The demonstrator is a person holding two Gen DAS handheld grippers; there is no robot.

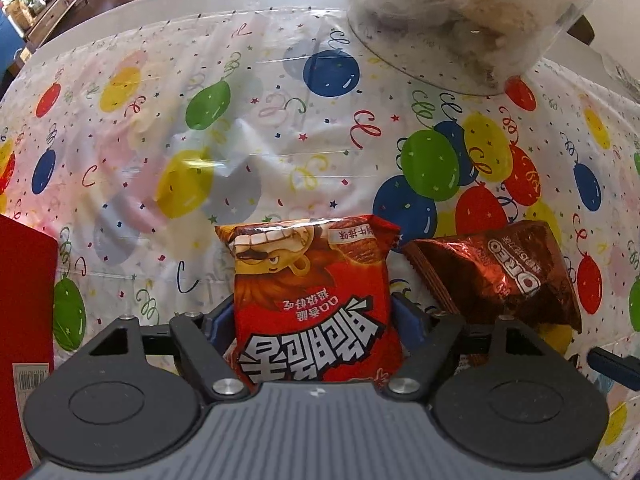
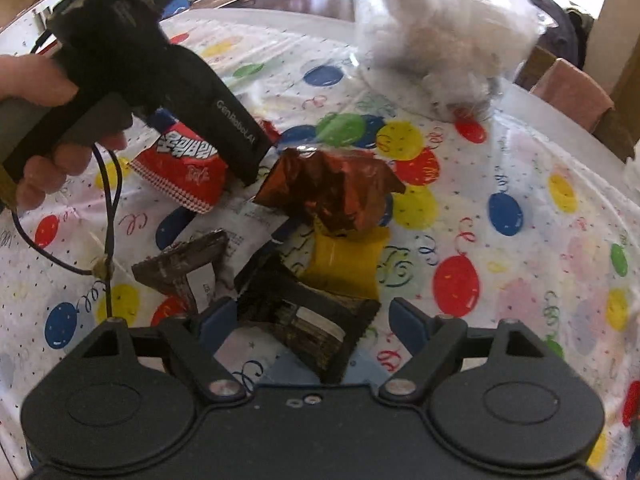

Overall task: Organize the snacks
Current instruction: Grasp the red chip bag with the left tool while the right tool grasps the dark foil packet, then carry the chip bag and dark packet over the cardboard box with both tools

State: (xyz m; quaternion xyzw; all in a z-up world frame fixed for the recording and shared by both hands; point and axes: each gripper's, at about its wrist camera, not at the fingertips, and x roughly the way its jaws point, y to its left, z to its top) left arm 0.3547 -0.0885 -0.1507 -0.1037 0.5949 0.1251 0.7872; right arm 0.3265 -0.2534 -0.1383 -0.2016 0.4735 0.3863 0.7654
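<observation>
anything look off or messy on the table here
Nothing is spilled or torn. The snacks lie loose and at odd angles on the balloon tablecloth: the brown Oreo pack is crumpled and overlaps a yellow packet, and two dark packets lie askew beside them.

White tabletop cover (image 1: 280,152) printed with red, blue, green, yellow balloons and confetti. Red-orange snack bag (image 1: 316,300), white lettering. Metallic brown Oreo pack (image 1: 496,272). Yellow packet (image 2: 348,260). Blue gripper fingers (image 2: 408,316).
</observation>
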